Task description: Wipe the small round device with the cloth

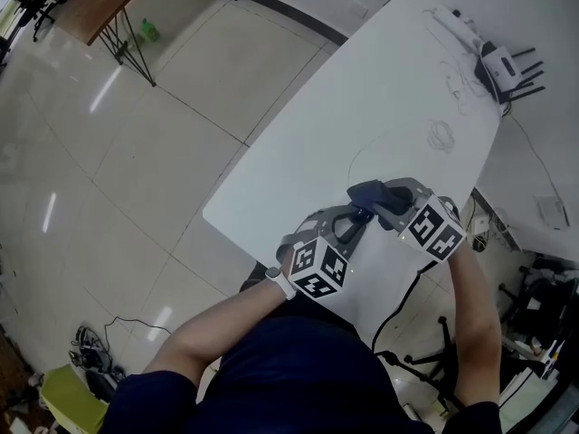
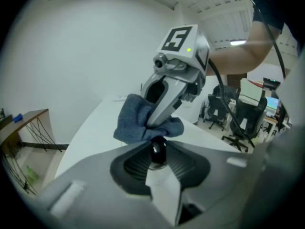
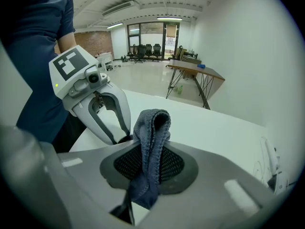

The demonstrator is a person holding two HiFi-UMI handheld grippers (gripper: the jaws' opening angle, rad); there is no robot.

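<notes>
My left gripper (image 2: 157,159) pinches the small round device (image 2: 157,152), glossy and black, at the tips of its jaws. My right gripper (image 3: 150,166) has its jaws clamped on a folded blue cloth (image 3: 151,128), whose bunched end touches the device from above. The white table (image 1: 362,107) lies below the device. I judge it best to rub lightly, rolling the cloth around the device without knocking it loose. Both forearms reach forward and the grippers converge, the right tilted more steeply.

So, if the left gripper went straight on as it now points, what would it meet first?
Most likely the crumpled blue cloth in the right gripper, just beyond the small round black device that the left gripper holds.
</notes>
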